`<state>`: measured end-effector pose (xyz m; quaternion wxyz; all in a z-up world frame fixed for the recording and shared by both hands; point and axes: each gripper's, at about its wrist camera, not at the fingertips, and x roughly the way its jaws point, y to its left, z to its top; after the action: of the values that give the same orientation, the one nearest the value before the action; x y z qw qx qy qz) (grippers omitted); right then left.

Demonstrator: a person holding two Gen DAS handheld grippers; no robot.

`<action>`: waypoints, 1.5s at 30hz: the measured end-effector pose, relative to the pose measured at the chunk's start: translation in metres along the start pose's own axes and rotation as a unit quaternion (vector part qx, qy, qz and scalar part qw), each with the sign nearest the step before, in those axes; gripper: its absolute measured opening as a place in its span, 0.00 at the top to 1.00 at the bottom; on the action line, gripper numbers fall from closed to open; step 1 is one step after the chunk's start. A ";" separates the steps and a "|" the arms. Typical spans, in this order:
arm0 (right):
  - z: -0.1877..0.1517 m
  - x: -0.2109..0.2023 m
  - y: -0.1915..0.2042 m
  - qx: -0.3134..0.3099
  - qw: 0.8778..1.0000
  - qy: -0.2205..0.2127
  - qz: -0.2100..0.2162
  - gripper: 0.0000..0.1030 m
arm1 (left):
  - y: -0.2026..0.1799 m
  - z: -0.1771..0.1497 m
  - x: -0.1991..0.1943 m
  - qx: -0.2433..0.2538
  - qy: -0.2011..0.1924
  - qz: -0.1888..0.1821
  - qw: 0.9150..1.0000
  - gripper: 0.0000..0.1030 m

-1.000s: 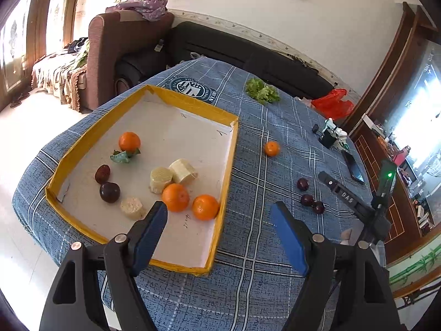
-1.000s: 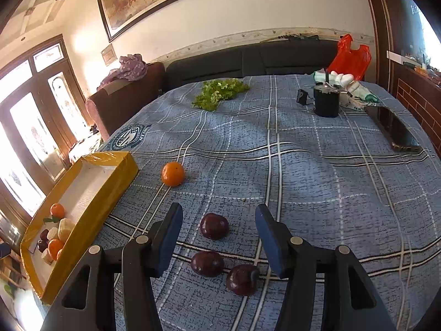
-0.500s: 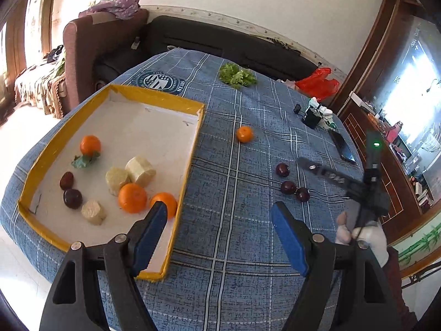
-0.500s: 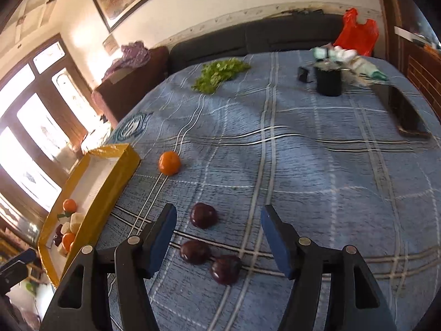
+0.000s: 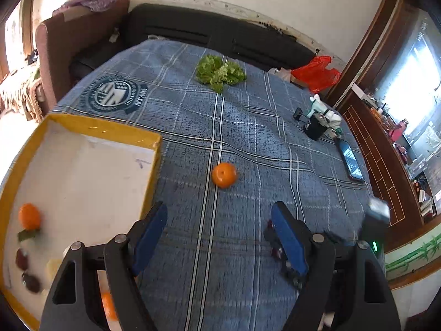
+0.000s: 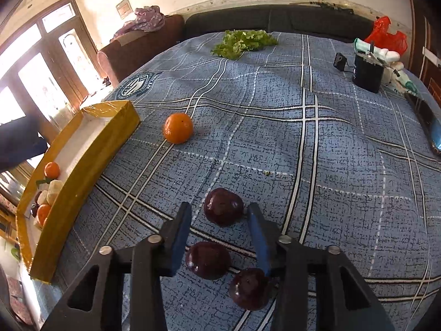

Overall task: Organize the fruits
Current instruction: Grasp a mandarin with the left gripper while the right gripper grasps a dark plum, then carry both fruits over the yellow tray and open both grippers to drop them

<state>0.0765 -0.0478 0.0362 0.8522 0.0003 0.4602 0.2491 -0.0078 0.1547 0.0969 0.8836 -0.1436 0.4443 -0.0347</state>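
A loose orange (image 5: pixel 224 175) lies on the blue plaid tablecloth, also in the right wrist view (image 6: pixel 178 127). My left gripper (image 5: pixel 219 215) is open and empty, just short of it. Three dark plums lie on the cloth: the far one (image 6: pixel 223 206), the middle one (image 6: pixel 207 259) and the near one (image 6: pixel 249 288). My right gripper (image 6: pixel 219 215) is open, low over them, with the far plum just beyond its fingertips and the middle plum between its fingers. The yellow tray (image 5: pixel 104 128) on the left (image 6: pixel 91 154) holds oranges, plums and pale fruit pieces.
Lettuce (image 5: pixel 220 73) lies at the far side of the table. A black box with white-green items (image 6: pixel 368 73), a phone (image 5: pixel 350 160) and a red bag (image 5: pixel 315 75) are at the right. A sofa stands behind the table.
My left gripper has swung right from the tray toward the loose orange. My right gripper has dropped and moved forward over the plums, and its jaws have narrowed somewhat.
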 end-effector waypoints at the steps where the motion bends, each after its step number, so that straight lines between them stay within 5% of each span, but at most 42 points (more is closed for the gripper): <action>1: 0.000 0.000 0.001 -0.006 1.000 0.000 -0.003 0.65 | 0.000 0.006 0.013 -0.001 0.007 -0.006 1.000 0.25; 14: -0.005 -0.003 0.000 -0.010 1.000 0.000 0.003 0.66 | -0.013 0.027 0.108 0.027 0.056 0.017 0.998 0.27; 17: -0.005 -0.003 -0.001 -0.007 1.000 0.001 0.005 0.66 | -0.017 0.023 0.118 0.044 0.063 0.025 0.997 0.44; 18: -0.005 -0.004 -0.001 -0.006 1.000 0.000 0.005 0.66 | -0.018 0.022 0.120 0.047 0.066 0.028 0.996 0.62; 19: -0.005 -0.004 -0.001 -0.005 1.000 0.000 0.005 0.66 | -0.017 0.021 0.122 0.047 0.069 0.029 0.996 0.67; 30: -0.005 -0.015 -0.011 0.029 0.999 -0.012 0.042 0.78 | -0.010 0.009 0.091 0.028 0.040 0.030 0.998 0.67; 39: -0.001 -0.024 -0.019 0.058 0.995 -0.028 0.080 0.77 | -0.013 -0.010 0.054 0.027 0.023 0.010 0.999 0.67; 45: 0.003 -0.019 -0.009 0.033 0.997 -0.038 0.061 0.59 | -0.014 -0.026 0.038 0.032 0.016 0.014 0.999 0.67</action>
<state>0.0740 -0.0632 0.0502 0.8519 0.0660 0.4344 0.2850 -0.0045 0.1287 0.0565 0.8809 -0.1090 0.4589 -0.0388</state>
